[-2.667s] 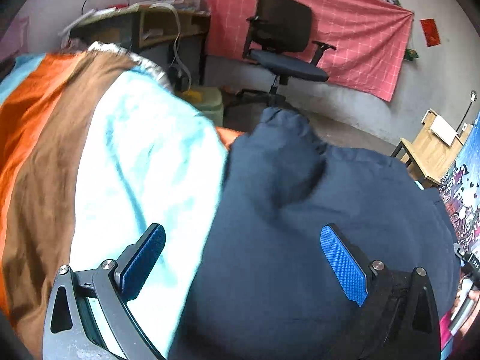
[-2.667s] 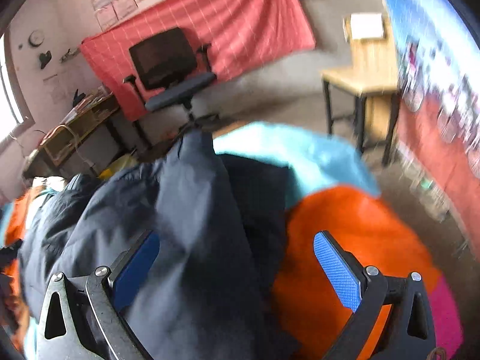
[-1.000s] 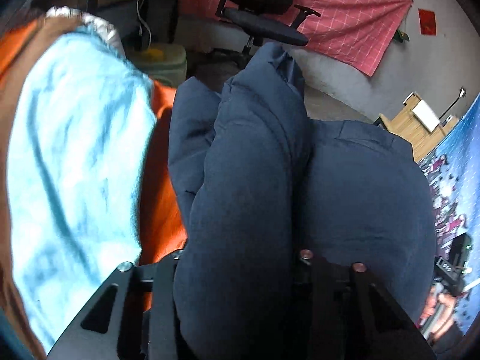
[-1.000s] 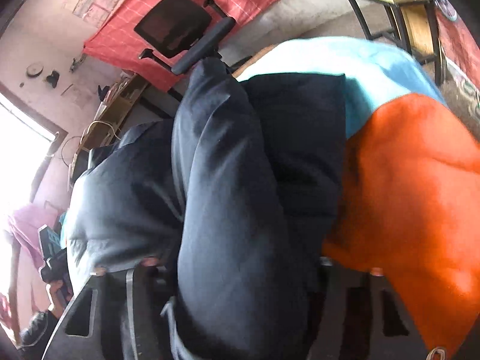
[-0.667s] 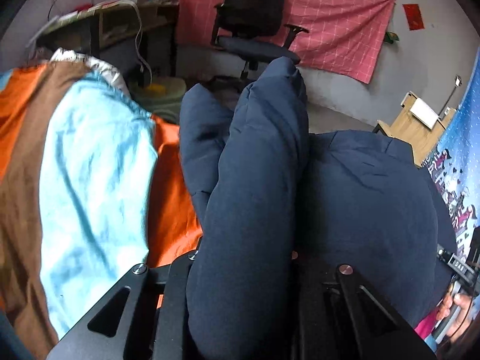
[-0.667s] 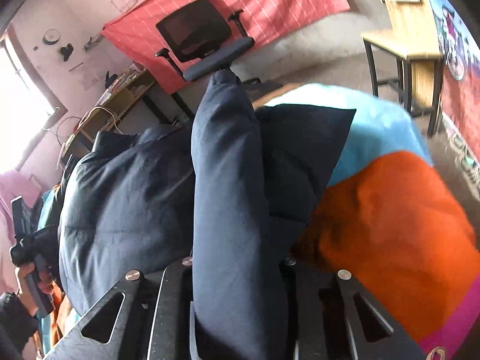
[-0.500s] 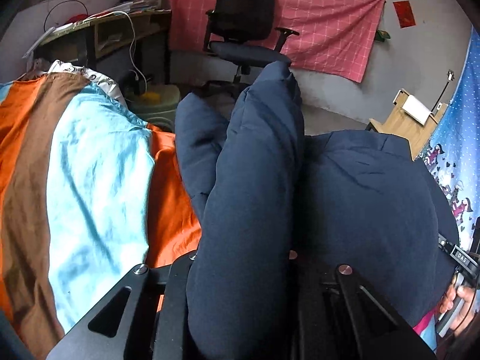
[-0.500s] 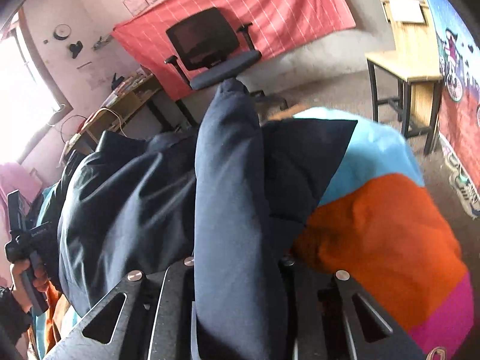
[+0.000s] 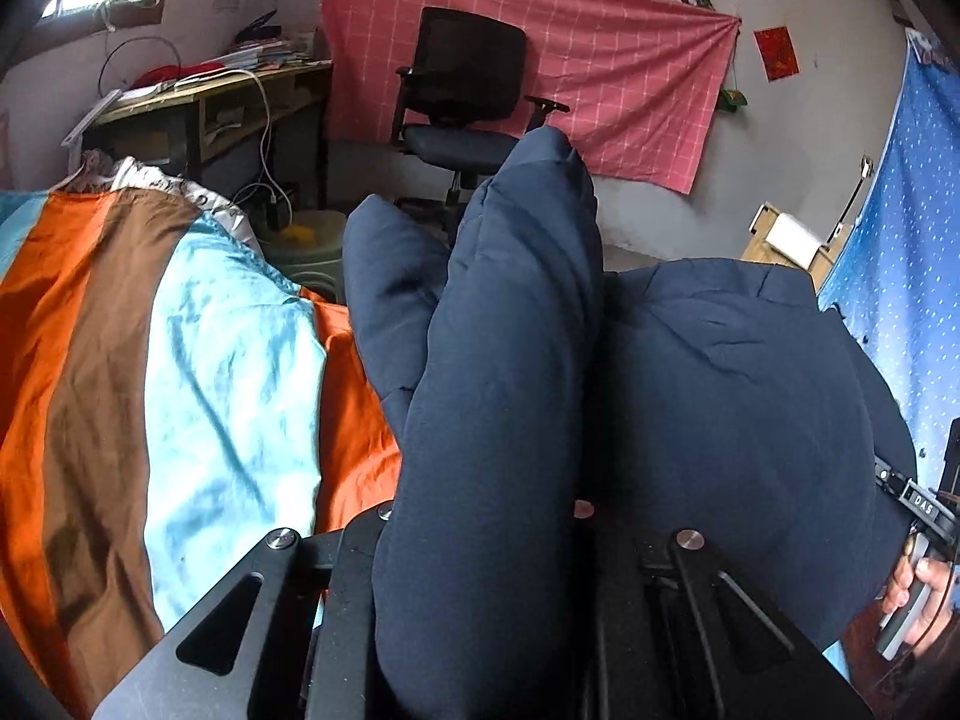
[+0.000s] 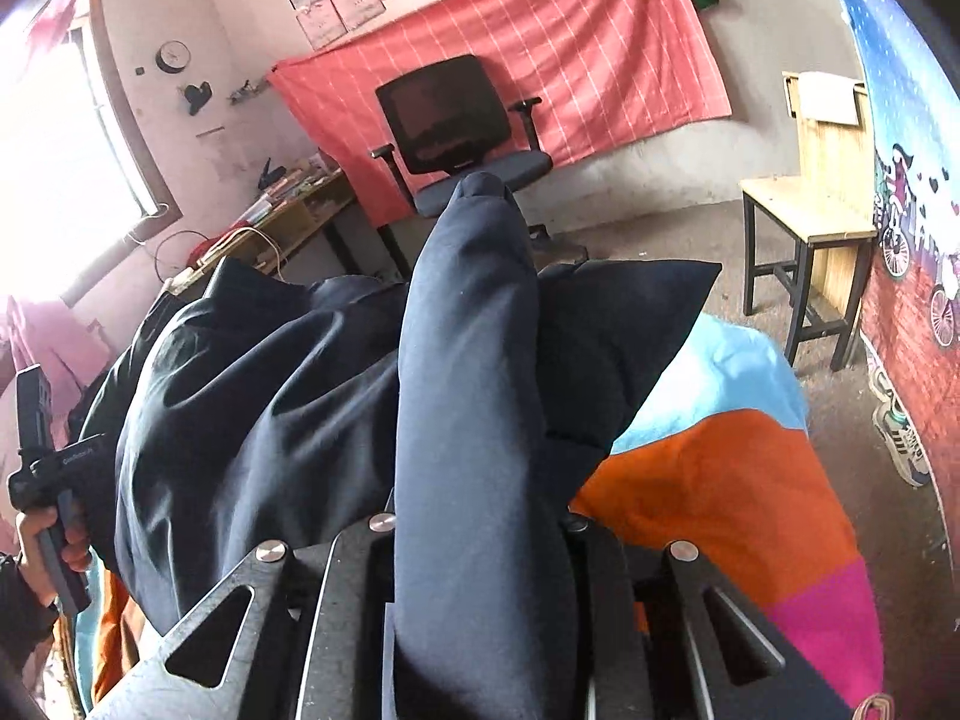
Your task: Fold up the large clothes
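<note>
You have each pair of tongs clamped on a thick pinch of the navy padded jacket (image 9: 720, 408): the left tongs (image 9: 480, 540) squeeze a puffy ridge that stands up between the black arms, and the right tongs (image 10: 480, 540) do the same on the other side. The jacket lies on the bed, over a satin cover (image 9: 180, 360) striped in orange, brown and pale blue, with a pink band at the near edge in the right view.

This reads as the lift stage of a fold: both corners are gathered and raised, and the body of the jacket sags between them. Next you likely need to carry both pinches across together, level with each other, and lay them onto the rest of the garment before letting go.

The jacket is matte, quilted and bulky, so it will spring back; press it flat. The cover is glossy and slippery, and may slide under it.
</note>
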`<state>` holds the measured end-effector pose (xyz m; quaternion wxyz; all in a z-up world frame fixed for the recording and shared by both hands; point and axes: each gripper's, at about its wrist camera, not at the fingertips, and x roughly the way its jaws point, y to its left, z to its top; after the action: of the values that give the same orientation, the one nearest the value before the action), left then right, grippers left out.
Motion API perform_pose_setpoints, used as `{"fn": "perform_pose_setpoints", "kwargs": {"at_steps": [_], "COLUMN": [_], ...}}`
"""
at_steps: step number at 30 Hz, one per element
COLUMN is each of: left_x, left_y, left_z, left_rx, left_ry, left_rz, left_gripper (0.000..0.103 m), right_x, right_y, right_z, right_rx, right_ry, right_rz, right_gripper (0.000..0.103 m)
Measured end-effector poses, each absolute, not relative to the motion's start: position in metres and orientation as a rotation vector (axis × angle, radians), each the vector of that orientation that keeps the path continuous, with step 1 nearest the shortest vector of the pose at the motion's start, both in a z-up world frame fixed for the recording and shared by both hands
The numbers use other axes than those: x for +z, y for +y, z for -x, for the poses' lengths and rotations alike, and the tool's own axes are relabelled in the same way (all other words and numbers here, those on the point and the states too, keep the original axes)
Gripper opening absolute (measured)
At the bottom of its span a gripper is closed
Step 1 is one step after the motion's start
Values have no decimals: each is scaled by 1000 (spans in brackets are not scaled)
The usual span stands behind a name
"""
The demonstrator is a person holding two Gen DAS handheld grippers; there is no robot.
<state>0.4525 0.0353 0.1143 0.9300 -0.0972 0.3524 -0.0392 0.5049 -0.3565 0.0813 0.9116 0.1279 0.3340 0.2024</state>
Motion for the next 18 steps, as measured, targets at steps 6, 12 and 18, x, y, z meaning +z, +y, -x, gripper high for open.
{"fn": "perform_pose_setpoints", "kwargs": {"at_steps": [6, 12, 18], "left_x": [108, 84, 31], "left_y": [43, 52, 58], "left_z": [-442, -438, -449], "left_rx": [-67, -46, -5], "left_ry": [747, 797, 871], "left_rz": [223, 239, 240], "left_gripper": [15, 15, 15], "right_x": [90, 71, 27], "right_y": [-345, -335, -328], "right_z": [-490, -488, -497], "right_rx": [425, 429, 404], "right_ry": [692, 737, 824], "right_rz": [-237, -226, -218], "right_gripper": [18, 18, 18]}}
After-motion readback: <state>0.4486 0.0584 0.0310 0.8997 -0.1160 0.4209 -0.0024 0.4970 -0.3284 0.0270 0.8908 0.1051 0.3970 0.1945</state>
